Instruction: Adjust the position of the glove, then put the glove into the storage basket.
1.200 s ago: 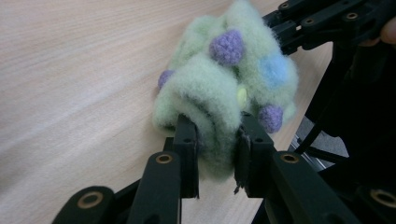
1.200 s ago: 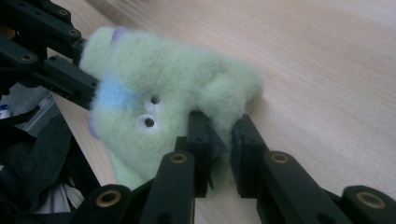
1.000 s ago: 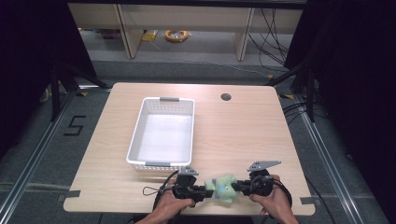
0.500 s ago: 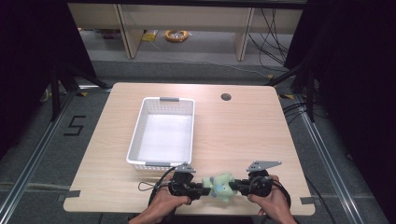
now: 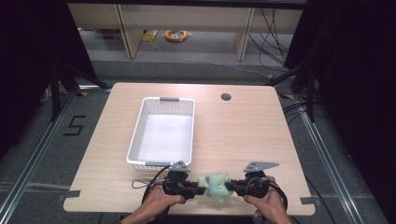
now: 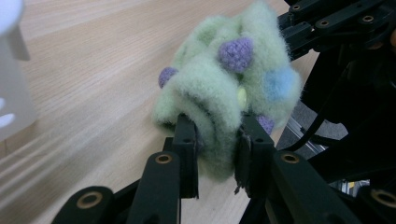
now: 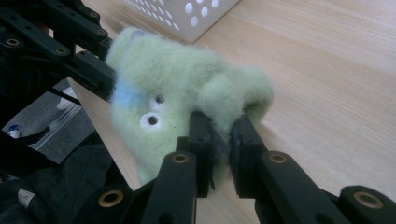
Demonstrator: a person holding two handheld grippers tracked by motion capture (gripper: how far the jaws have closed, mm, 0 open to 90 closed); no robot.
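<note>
Currently both grippers grip one fuzzy green plush toy (image 5: 214,185) from opposite sides, at the table's (image 5: 243,140) near edge. The left gripper (image 6: 215,149) has its jaws pinched on a thick fold of the toy directly ahead of it; fabric bulges between and above the jaw tips. The right gripper (image 7: 218,140) has its jaws pressed nearly together on a thinner flap at the toy's opposite end, with the toy's body and eyes lying ahead and to the left of that gripper in its own view. In the high view the toy sits between the two grippers, left gripper (image 5: 189,185) and right gripper (image 5: 233,186), which face each other.

Judged step: two-handed hold of the toy, most likely ahead of transfer to the white basket (image 5: 136,135). The basket lies beyond the left gripper, forward and close to it; its perforated wall also shows beyond the toy in the right gripper view.

Next move, as judged: raise the toy high enough to pass the basket's near rim, carry it forward, then part both sets of jaws over the basket floor. Both grippers should travel together; uneven motion would stretch the toy or pull the thin flap out of the right jaws.
</note>
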